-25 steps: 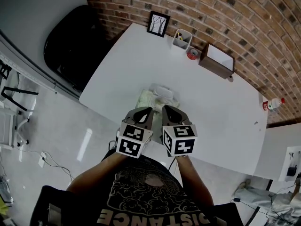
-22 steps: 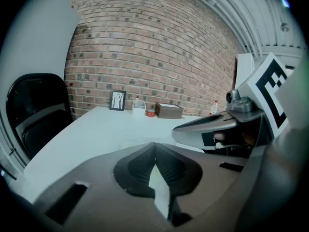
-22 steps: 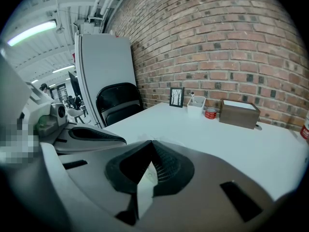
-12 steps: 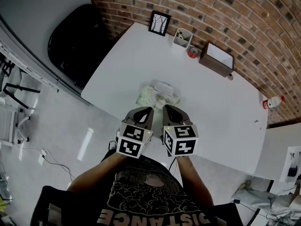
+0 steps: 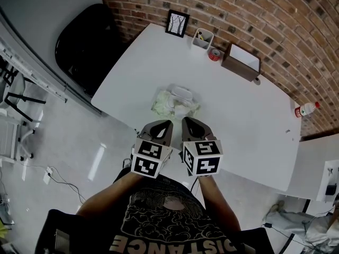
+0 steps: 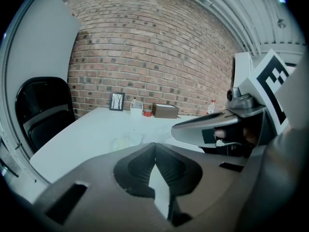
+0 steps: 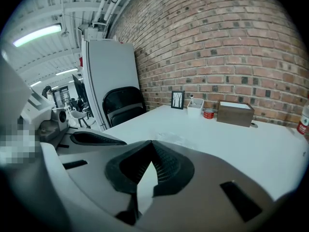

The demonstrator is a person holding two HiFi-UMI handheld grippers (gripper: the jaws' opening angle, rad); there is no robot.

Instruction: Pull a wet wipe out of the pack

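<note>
Left gripper (image 6: 155, 147), right gripper (image 7: 151, 147): jaws closed, empty, side by side over near table (image 5: 249, 120) edge. Pack (image 5: 176, 100) just ahead, near that edge. Plan: left pins pack down; right opens, pinches wipe, pulls straight up.

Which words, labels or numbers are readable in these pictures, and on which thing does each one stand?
"DISTANCE": on the person's black shirt, upside down in the head view, partly cut off by the edge.
Wet wipe pack, bottle label: too small to read.
</note>
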